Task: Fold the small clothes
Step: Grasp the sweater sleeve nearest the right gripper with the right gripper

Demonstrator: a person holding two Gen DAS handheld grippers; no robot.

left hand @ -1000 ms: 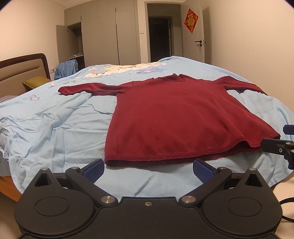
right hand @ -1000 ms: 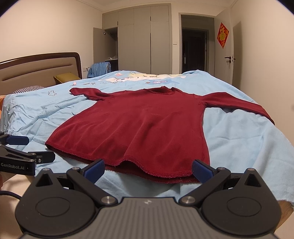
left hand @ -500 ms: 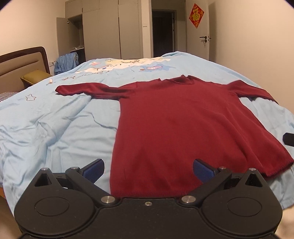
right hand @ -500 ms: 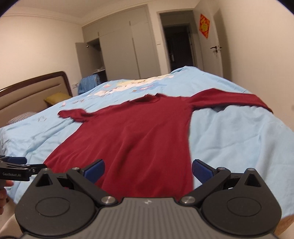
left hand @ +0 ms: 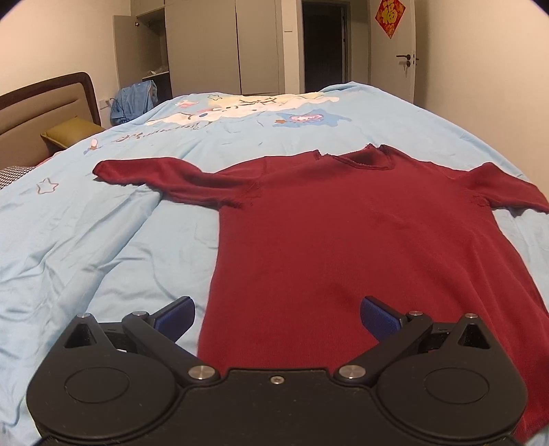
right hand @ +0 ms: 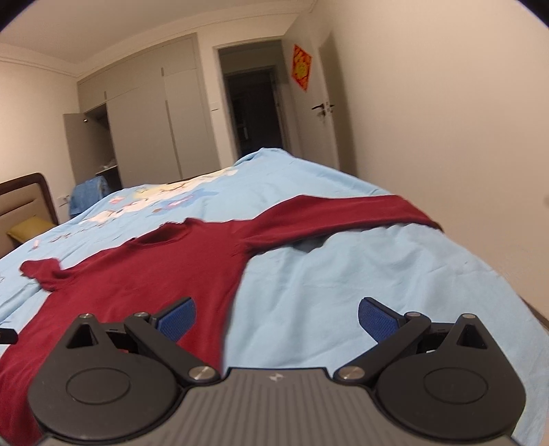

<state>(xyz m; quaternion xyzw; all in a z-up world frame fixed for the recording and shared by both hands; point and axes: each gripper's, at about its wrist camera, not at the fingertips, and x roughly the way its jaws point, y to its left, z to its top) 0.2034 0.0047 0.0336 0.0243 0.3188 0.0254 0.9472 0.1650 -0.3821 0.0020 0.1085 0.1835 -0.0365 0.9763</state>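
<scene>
Garments: one dark red sweater [left hand: 343,233], spread flat on the bed with both sleeves out to the sides and the neckline at the far end.
Sleeves: two; the left one [left hand: 154,175] lies toward the headboard side, the right one [right hand: 343,209] reaches the bed's right edge.
Left gripper [left hand: 276,314]: jaws wide apart, empty, over the sweater's near left part; the left finger [left hand: 173,314] is over bare bedding.
Right gripper [right hand: 276,314]: jaws wide apart, empty, over the sweater's right side edge; the right finger [right hand: 377,314] is over the bedding.
Surface: one bed under a wrinkled light blue duvet [left hand: 85,247] with a cartoon print at the far end.
Headboard: one [left hand: 44,99], brown, at left, with an olive pillow [left hand: 68,132] beside it.
Room: beige walls, grey wardrobe [left hand: 219,48] with one door open, dark doorway [right hand: 255,109], red decoration [left hand: 389,15] on the white door.
</scene>
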